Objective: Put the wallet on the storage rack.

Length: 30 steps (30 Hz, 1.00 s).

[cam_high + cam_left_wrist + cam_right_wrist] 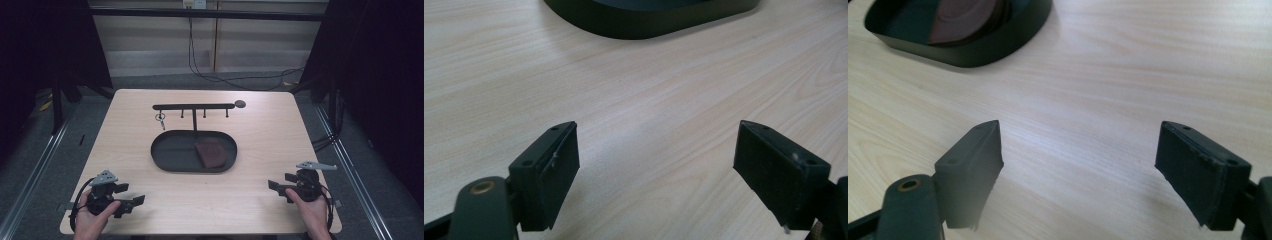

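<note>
A: Start at the claws; how do they stand?

B: Left claw sits at about 7 o'clock on the counter, its jaws spread wide with only bare wood between them; the left hand grips the body from below, jaws aimed toward 3 o'clock; right claw is at about 5 o'clock, jaws likewise wide apart and holding nothing, aimed toward 9 o'clock, the right hand wrapped behind it.

A: And the tray?

B: The tray lies mid-counter, up toward 12 o'clock from both claws and well apart from each; from the right gripper view it sits at about 10 o'clock beyond the jaws.

A: Its look?

B: Dark, oval, low-walled; a brown wallet rests in its right half; a black rack with small pegs rises behind it, a key hanging off the leftmost peg.
</note>
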Each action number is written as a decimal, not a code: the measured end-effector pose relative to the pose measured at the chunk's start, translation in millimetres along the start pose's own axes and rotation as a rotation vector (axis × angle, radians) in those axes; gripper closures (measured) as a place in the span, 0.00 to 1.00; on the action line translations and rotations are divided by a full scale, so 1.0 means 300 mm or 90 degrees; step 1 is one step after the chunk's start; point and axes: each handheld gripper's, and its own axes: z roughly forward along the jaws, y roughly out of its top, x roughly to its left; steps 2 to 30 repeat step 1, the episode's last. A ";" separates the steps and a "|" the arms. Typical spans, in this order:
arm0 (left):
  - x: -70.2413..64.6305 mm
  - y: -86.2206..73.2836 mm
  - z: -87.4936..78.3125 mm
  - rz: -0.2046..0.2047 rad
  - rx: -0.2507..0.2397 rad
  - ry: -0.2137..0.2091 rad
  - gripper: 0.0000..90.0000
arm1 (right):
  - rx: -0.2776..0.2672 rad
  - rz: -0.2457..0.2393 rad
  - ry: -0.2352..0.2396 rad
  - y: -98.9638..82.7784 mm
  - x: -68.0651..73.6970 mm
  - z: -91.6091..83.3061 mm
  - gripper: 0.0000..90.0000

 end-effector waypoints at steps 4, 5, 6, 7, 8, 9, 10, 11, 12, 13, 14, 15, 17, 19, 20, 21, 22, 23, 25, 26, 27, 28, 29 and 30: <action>0.000 0.000 0.001 0.000 0.002 0.000 0.20 | 0.005 0.009 0.000 -0.002 -0.008 0.004 0.20; 0.000 0.000 0.001 0.000 0.002 0.000 0.20 | 0.005 0.009 0.000 -0.002 -0.008 0.004 0.20; 0.000 0.000 0.001 0.000 0.002 0.000 0.20 | 0.005 0.009 0.000 -0.002 -0.008 0.004 0.20; 0.000 0.000 0.001 0.000 0.002 0.000 0.20 | 0.005 0.009 0.000 -0.002 -0.008 0.004 0.20; 0.000 0.000 0.001 0.000 0.002 0.000 0.20 | 0.005 0.009 0.000 -0.002 -0.008 0.004 0.20; 0.000 0.000 0.001 0.000 0.002 0.000 0.20 | 0.005 0.009 0.000 -0.002 -0.008 0.004 0.20; 0.000 0.000 0.001 0.000 0.002 0.000 0.20 | 0.005 0.009 0.000 -0.002 -0.008 0.004 0.20; 0.000 0.000 0.001 0.000 0.002 0.000 0.20 | 0.005 0.009 0.000 -0.002 -0.008 0.004 0.20; 0.000 0.000 0.001 0.000 0.002 0.000 0.20 | 0.005 0.009 0.000 -0.002 -0.008 0.004 0.20; 0.000 0.000 0.001 0.000 0.002 0.000 0.20 | 0.005 0.009 0.000 -0.002 -0.008 0.004 0.20; 0.000 0.000 0.001 0.000 0.002 0.000 0.20 | 0.005 0.009 0.000 -0.002 -0.008 0.004 0.20; 0.000 0.000 0.001 0.000 0.002 0.000 0.20 | 0.005 0.009 0.000 -0.002 -0.008 0.004 0.20; 0.000 0.000 0.001 0.000 0.002 0.000 0.20 | 0.005 0.009 0.000 -0.002 -0.008 0.004 0.20; 0.000 0.000 0.001 0.000 0.002 0.000 0.20 | 0.005 0.009 0.000 -0.002 -0.008 0.004 0.20; 0.000 0.000 0.001 0.000 0.002 0.000 0.20 | 0.005 0.009 0.000 -0.002 -0.008 0.004 0.20; 0.000 0.000 0.001 0.000 0.002 0.000 0.20 | 0.005 0.009 0.000 -0.002 -0.008 0.004 0.20; 0.000 0.000 0.001 0.000 0.002 0.000 0.20 | 0.005 0.009 0.000 -0.002 -0.008 0.004 0.20; 0.000 0.000 0.001 0.000 0.002 0.000 0.20 | 0.005 0.009 0.000 -0.002 -0.008 0.004 0.20; 0.000 0.000 0.001 0.000 0.002 0.000 0.20 | 0.005 0.009 0.000 -0.002 -0.008 0.004 0.20; 0.000 0.000 0.001 0.000 0.002 0.000 0.20 | 0.005 0.009 0.000 -0.002 -0.008 0.004 0.20; 0.000 0.000 0.001 0.000 0.002 0.000 0.20 | 0.005 0.009 0.000 -0.002 -0.008 0.004 0.20; 0.000 0.000 0.001 0.000 0.002 0.000 0.20 | 0.005 0.009 0.000 -0.002 -0.008 0.004 0.20; 0.000 0.000 0.001 0.000 0.002 0.000 0.20 | 0.005 0.009 0.000 -0.002 -0.008 0.004 0.20; 0.000 0.000 0.001 0.000 0.002 0.000 0.20 | 0.005 0.009 0.000 -0.002 -0.008 0.004 0.20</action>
